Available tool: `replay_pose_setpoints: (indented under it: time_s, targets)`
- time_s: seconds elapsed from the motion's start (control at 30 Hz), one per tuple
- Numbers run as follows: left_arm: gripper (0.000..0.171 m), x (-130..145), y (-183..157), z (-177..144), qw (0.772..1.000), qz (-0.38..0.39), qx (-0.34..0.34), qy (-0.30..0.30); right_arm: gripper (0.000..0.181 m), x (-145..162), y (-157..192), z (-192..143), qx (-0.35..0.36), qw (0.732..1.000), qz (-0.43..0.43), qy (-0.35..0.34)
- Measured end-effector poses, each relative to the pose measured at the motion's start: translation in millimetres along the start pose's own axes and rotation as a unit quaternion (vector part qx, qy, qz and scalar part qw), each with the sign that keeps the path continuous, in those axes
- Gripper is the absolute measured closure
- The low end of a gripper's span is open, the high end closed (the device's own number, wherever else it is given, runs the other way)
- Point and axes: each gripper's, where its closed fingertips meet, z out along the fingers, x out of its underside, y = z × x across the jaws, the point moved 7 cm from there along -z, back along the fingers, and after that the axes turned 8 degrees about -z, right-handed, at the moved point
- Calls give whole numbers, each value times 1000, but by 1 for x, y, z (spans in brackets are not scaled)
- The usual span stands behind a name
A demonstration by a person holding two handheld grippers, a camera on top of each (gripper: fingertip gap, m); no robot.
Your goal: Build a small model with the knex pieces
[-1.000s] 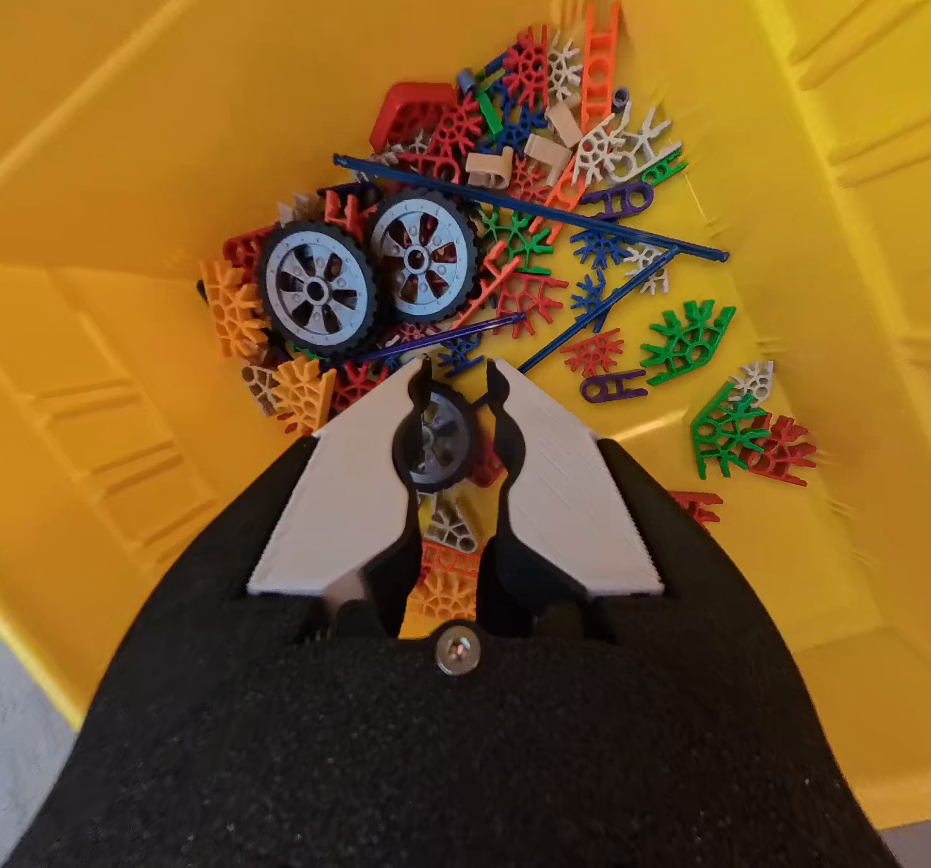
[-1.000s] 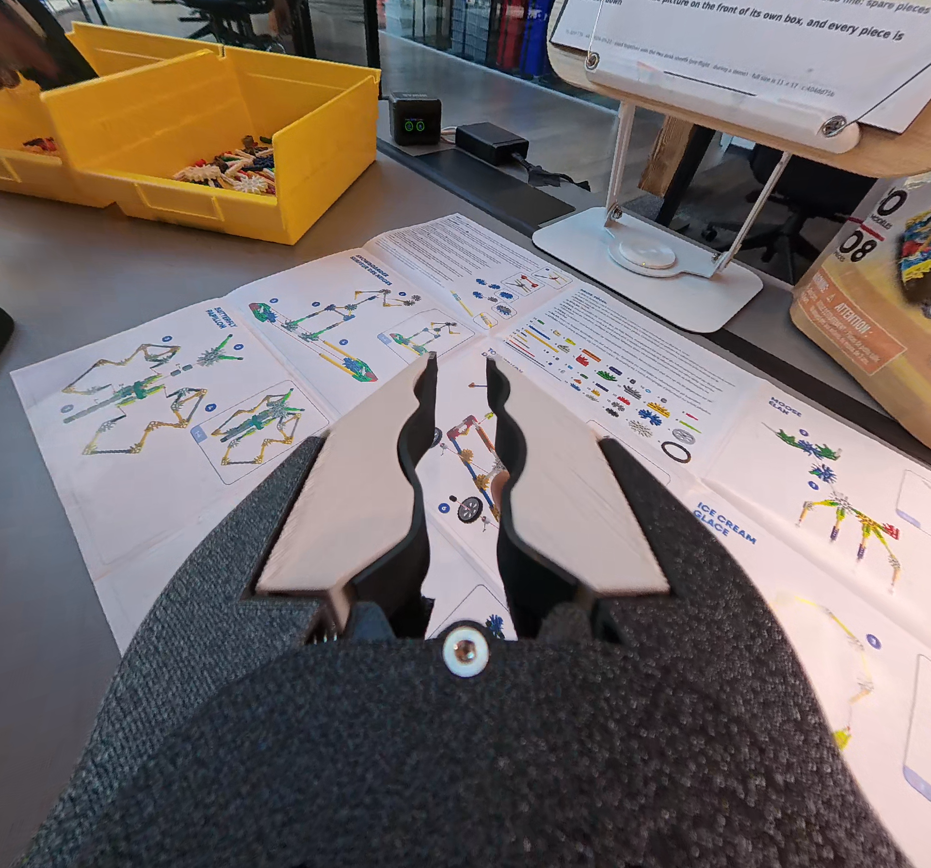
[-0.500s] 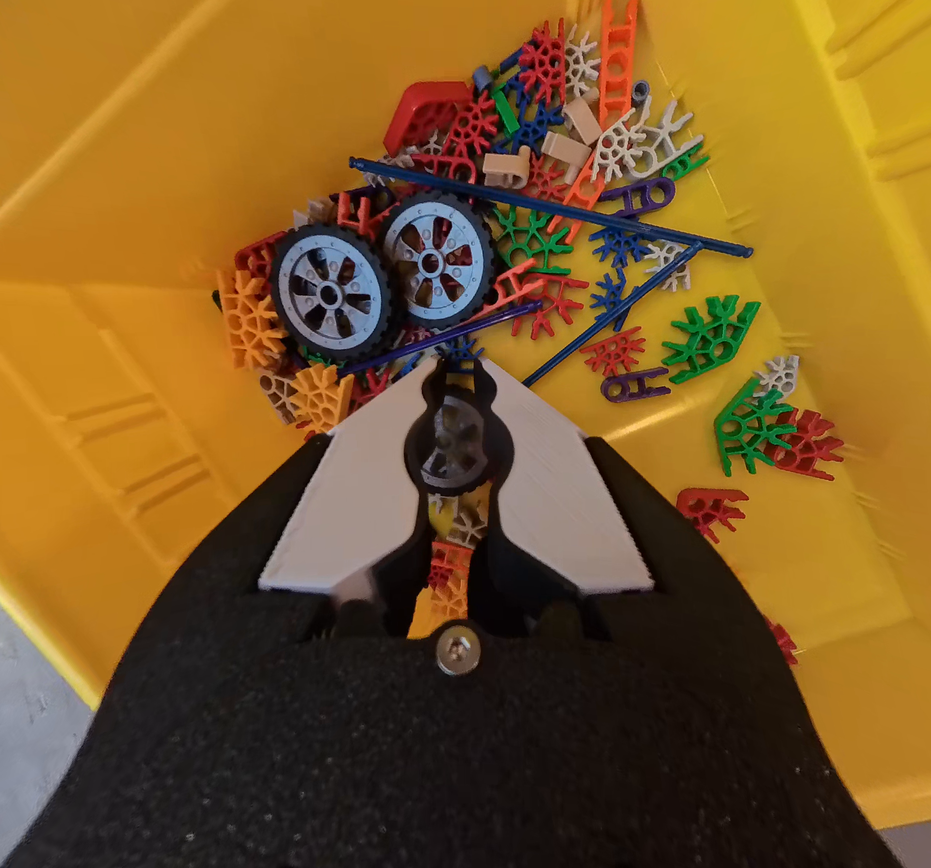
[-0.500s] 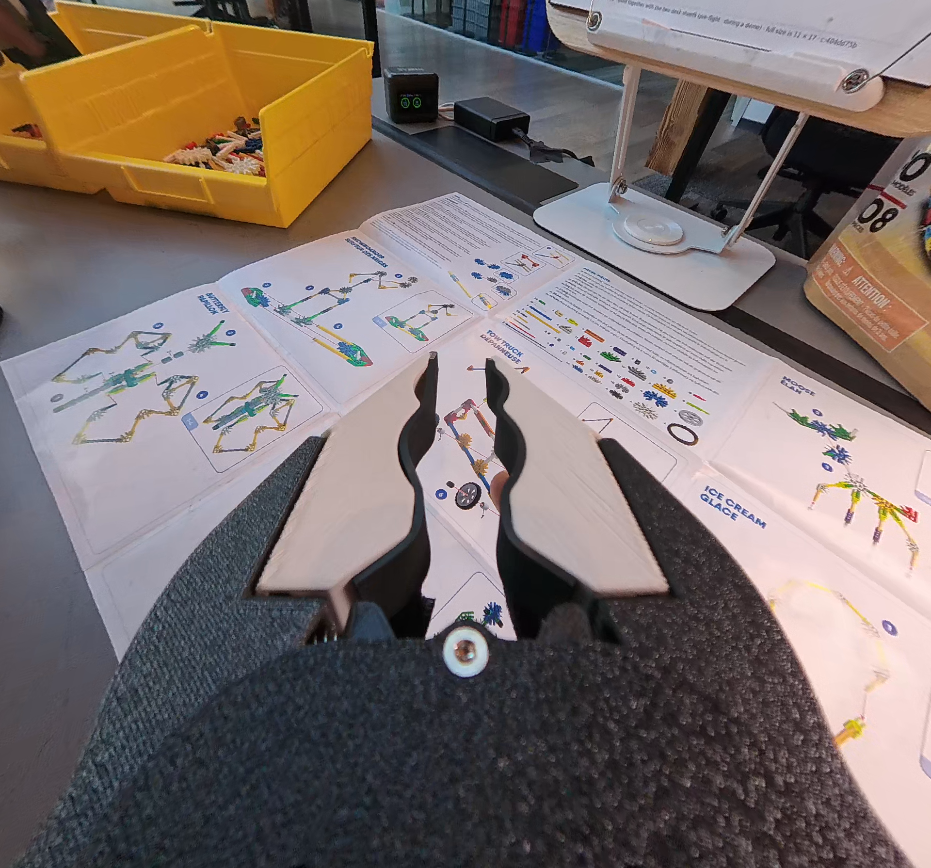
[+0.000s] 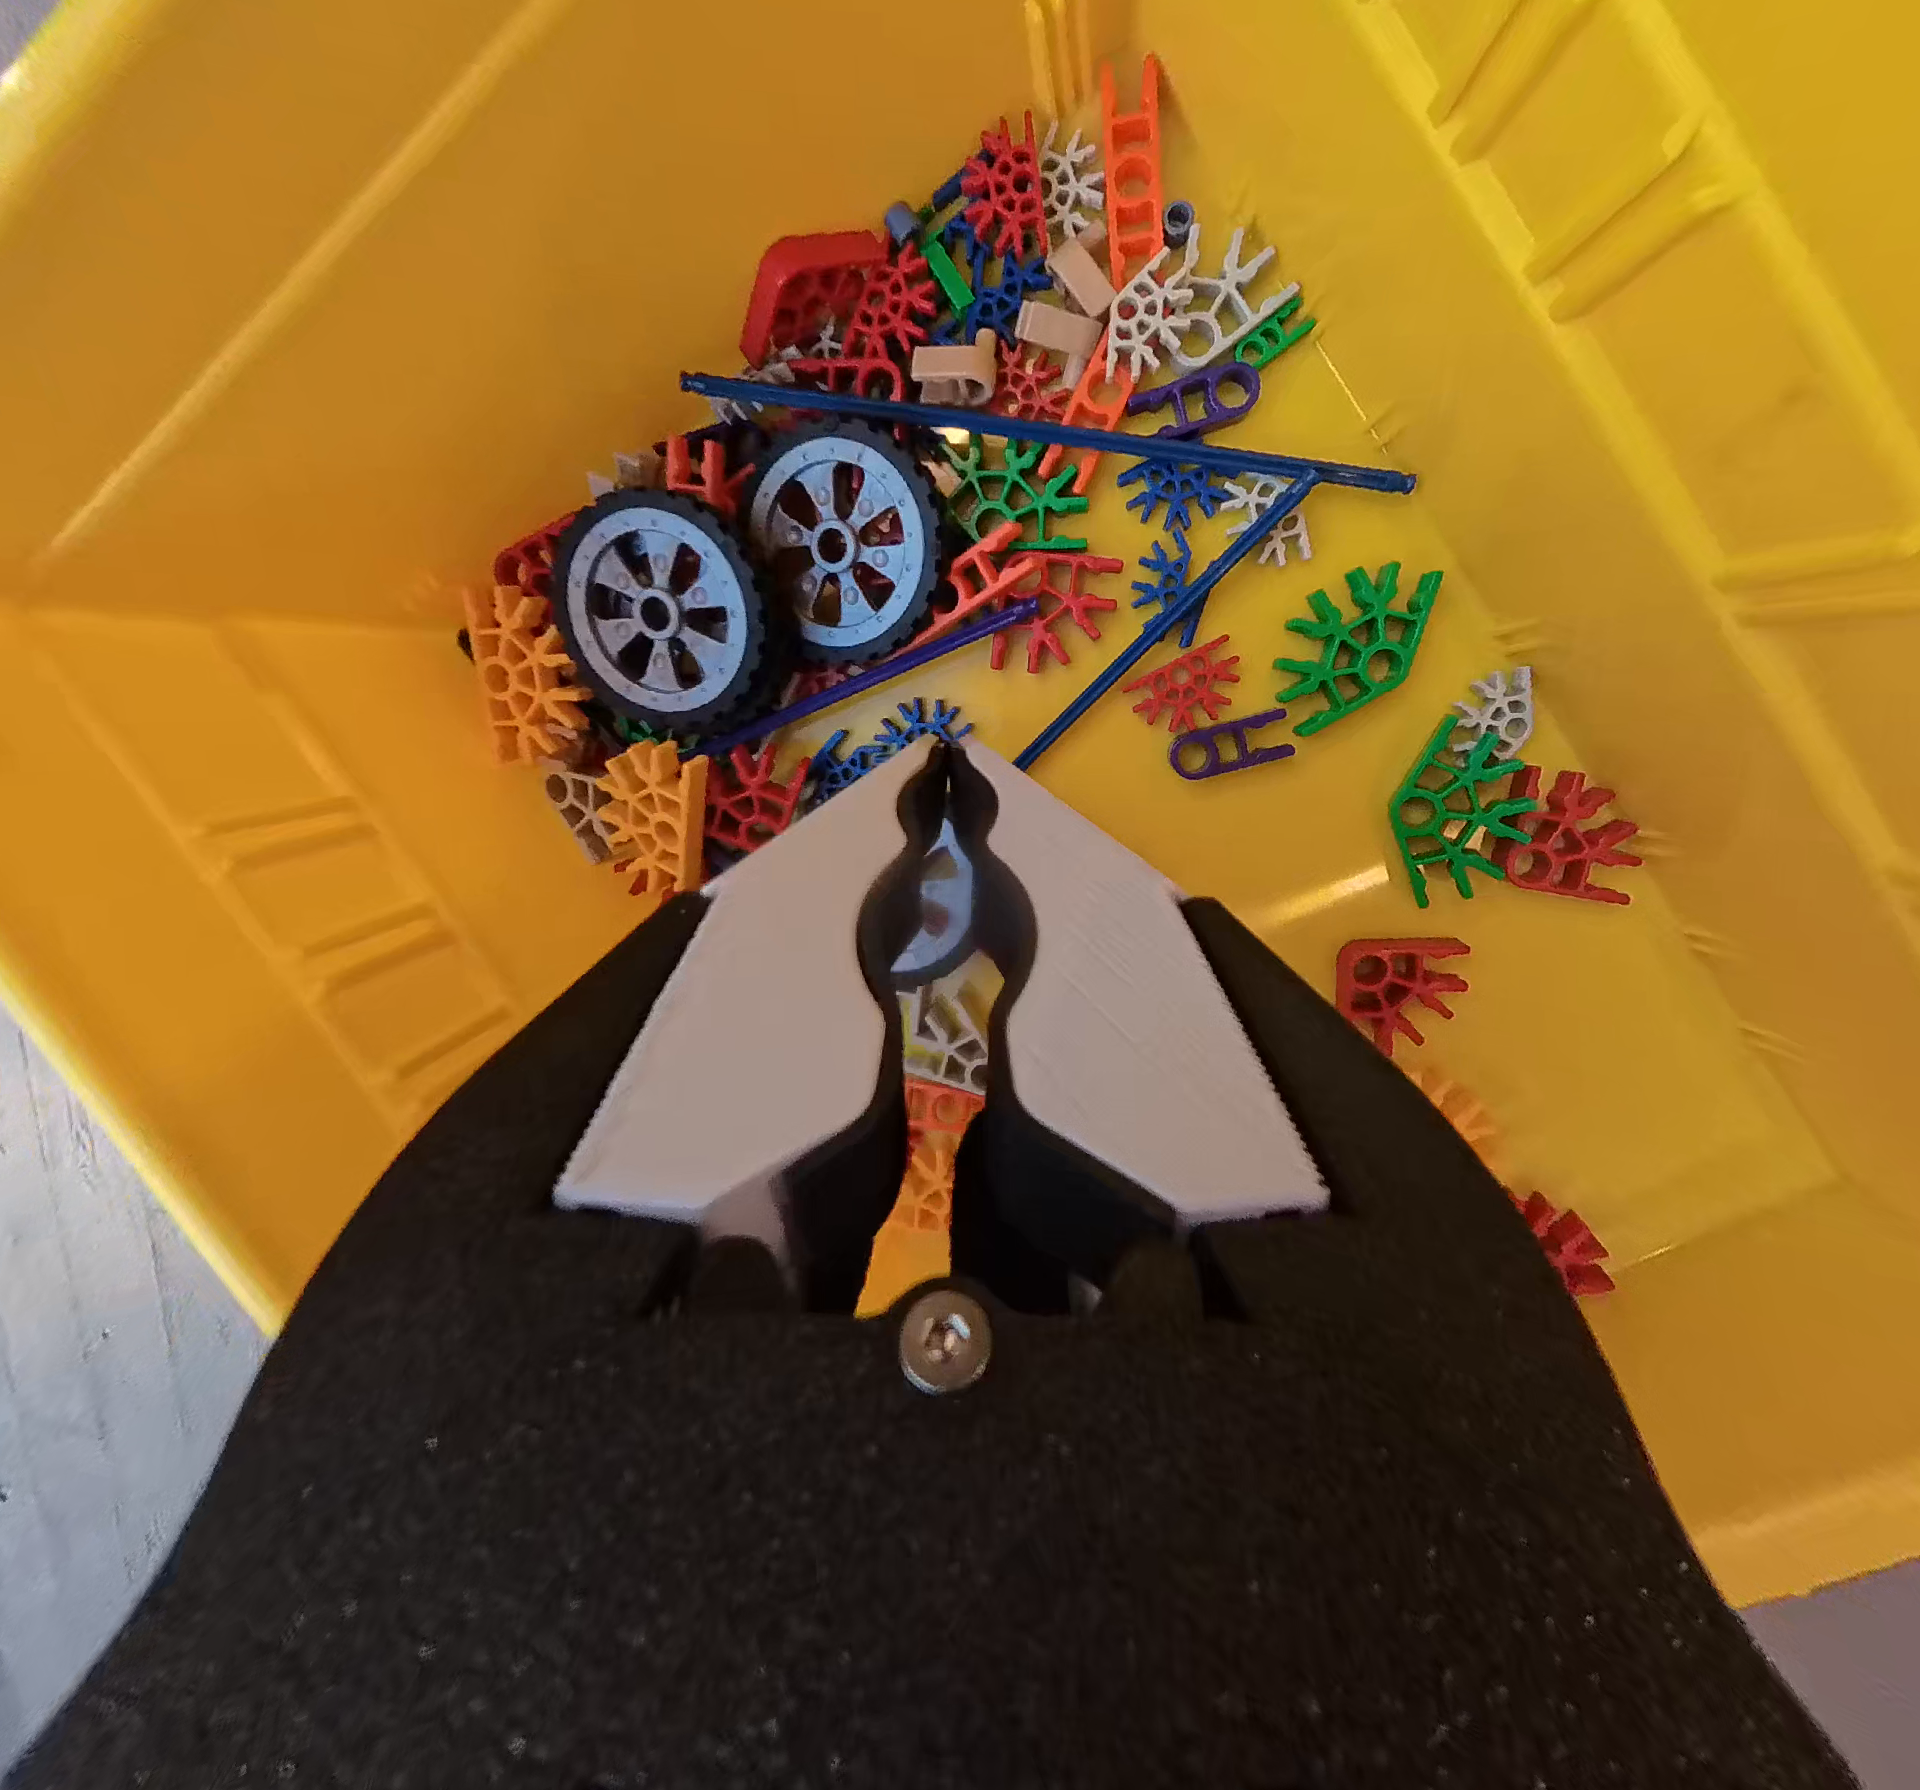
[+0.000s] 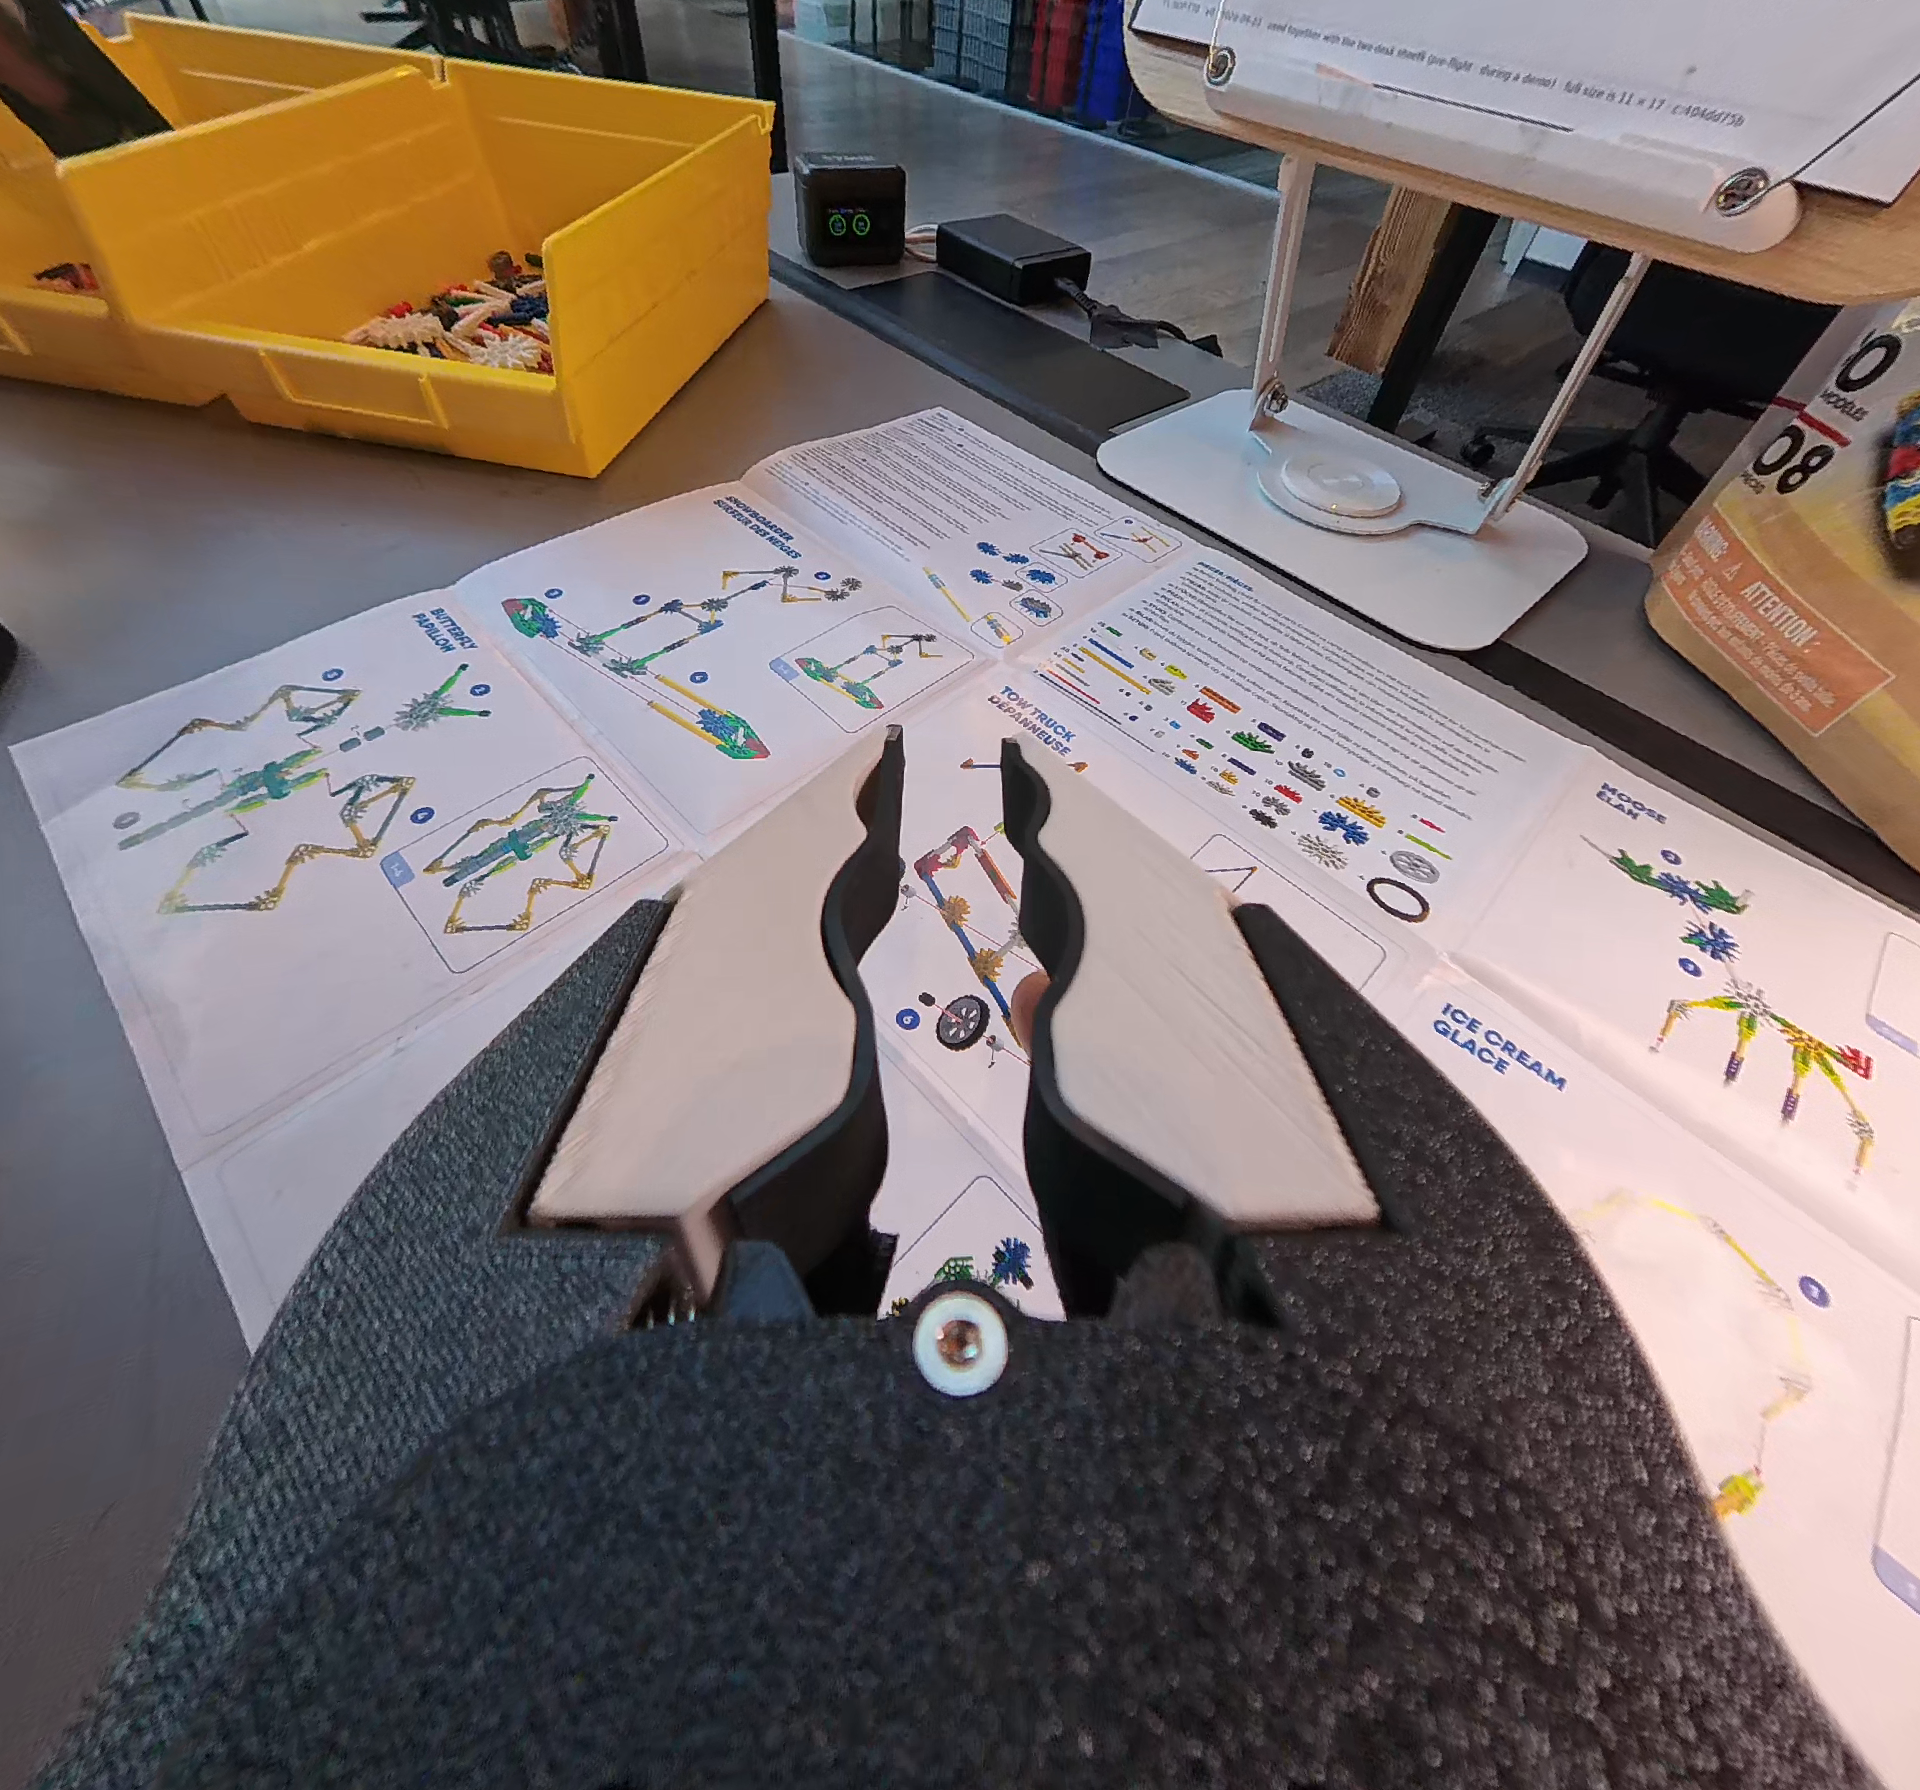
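Left gripper (image 5: pixel 943 772) inside yellow bin (image 5: pixel 312 306), jaws clamped edge-on around small wheel (image 5: pixel 932 909) in their round pocket, just above loose parts pile; two bigger wheels (image 5: pixel 665 613) lie beyond. Right gripper (image 6: pixel 948 753) hangs over instruction sheet (image 6: pixel 312 784) on bench (image 6: pixel 187 514), jaws apart, holding nothing.

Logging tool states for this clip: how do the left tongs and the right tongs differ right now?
The left tongs are shut on a small grey wheel; the right tongs are open and empty. The left tongs reach into a yellow bin above loose construction pieces; the right tongs hang over an unfolded instruction sheet on the table. Both have pale fingers with black wavy pads.
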Motion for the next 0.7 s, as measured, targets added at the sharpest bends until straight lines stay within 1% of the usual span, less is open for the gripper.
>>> replay_pose_setpoints:
  time_s: [0.07, 0.13, 0.27, 0.47, 0.53, 0.7]
  targets:
    - [170, -1, 4, 0, 1000, -11, -6, 3, 164, 0, 1, 1, -1, 1000, -1, 1]
    - [159, -1, 7, 4, 1000, -19, -3, 17, 164, 1, 1, 1, -1, 1000, -1, 2]
    - [150, 1, 8, 14, 999, -31, 12, 34, 164, 1, 1, 2, 0, 1000, 0, 4]
    - [150, 2, 9, 17, 998, -44, 25, 37, 164, 4, 1, 3, -3, 1000, 2, 7]
    - [158, 2, 11, 16, 998, -40, 20, 42, 164, 5, 1, 3, -4, 1000, 1, 9]
    - [159, 2, 9, 16, 999, -16, 16, 48, 164, 4, 0, 1, -2, 1000, 1, 7]
